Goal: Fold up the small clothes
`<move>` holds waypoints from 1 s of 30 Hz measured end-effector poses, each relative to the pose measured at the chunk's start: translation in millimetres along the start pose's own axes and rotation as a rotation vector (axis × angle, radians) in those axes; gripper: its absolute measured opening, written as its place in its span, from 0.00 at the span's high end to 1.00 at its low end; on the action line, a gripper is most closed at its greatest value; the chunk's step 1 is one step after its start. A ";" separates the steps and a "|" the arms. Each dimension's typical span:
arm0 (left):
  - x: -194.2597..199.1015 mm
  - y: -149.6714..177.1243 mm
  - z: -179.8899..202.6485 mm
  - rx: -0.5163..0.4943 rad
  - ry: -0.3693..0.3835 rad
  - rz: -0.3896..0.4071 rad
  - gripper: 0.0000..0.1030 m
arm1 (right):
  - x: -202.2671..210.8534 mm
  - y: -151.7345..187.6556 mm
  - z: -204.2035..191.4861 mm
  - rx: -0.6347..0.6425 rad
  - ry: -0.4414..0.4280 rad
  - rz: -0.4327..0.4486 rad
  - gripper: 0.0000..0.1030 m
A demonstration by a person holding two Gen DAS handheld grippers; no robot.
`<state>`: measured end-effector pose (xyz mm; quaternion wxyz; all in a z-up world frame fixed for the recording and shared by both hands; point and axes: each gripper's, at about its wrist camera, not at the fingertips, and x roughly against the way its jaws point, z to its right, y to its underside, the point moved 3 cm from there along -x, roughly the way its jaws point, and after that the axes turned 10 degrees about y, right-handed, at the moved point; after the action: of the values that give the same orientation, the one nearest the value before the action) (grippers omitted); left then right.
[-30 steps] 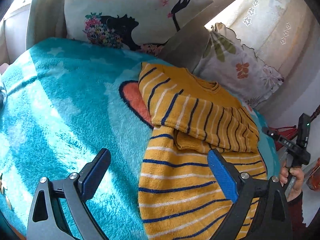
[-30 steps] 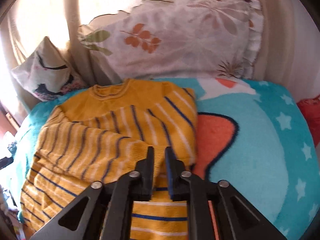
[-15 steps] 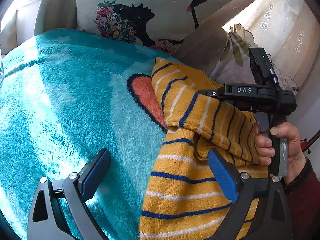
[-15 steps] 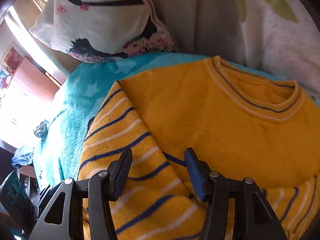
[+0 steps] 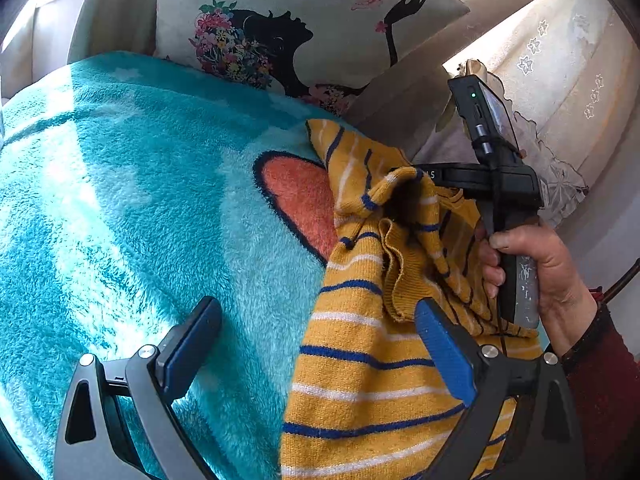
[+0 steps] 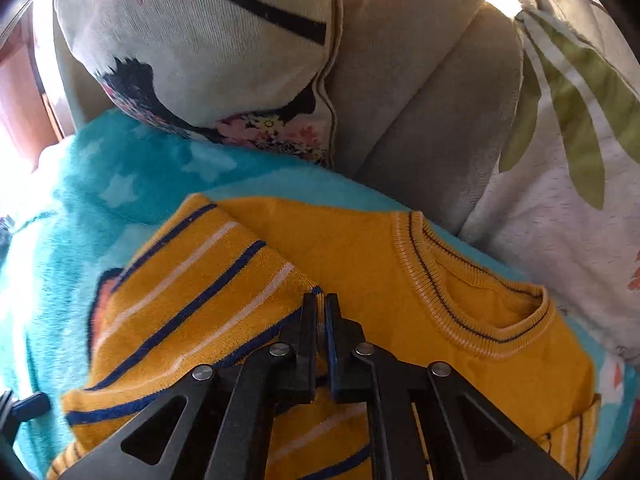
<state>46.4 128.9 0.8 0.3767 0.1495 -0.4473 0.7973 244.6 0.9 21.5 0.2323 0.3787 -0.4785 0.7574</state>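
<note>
Right wrist view shows the right gripper pinched tight on a striped sleeve of the yellow sweater, at lower centre on the teal blanket. Left wrist view has the left gripper spread wide, empty, at bottom over the sweater's hem.
</note>
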 end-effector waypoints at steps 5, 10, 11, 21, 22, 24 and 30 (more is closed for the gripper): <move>0.1 -0.1 0.0 0.002 0.005 -0.001 0.06 | 48.7 14.0 25.7 -0.101 -0.076 0.086 0.73; 0.1 -0.1 -0.5 0.003 0.008 -0.004 0.06 | 77.6 63.3 53.6 -0.144 -0.206 0.039 0.71; 0.0 0.1 -0.6 0.002 0.009 -0.005 0.06 | 75.7 78.9 63.2 -0.159 -0.211 0.010 0.71; -2.5 1.5 2.4 -0.015 -0.015 -0.016 0.05 | 78.0 187.9 202.6 -0.438 0.065 -0.047 0.66; -2.8 1.6 2.6 -0.017 -0.019 -0.018 0.05 | 83.5 189.4 204.6 -0.429 0.094 -0.027 0.62; -3.3 2.0 3.1 -0.022 -0.026 -0.020 0.05 | 85.3 191.6 202.9 -0.417 0.076 -0.012 0.49; -5.4 2.3 3.5 -0.030 -0.038 -0.027 0.05 | 70.9 206.8 199.2 -0.336 0.079 -0.029 0.70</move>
<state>47.9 122.8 -1.7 0.3809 0.1651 -0.4644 0.7823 123.9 -269.1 15.3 0.3216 0.3114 -0.5833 0.6778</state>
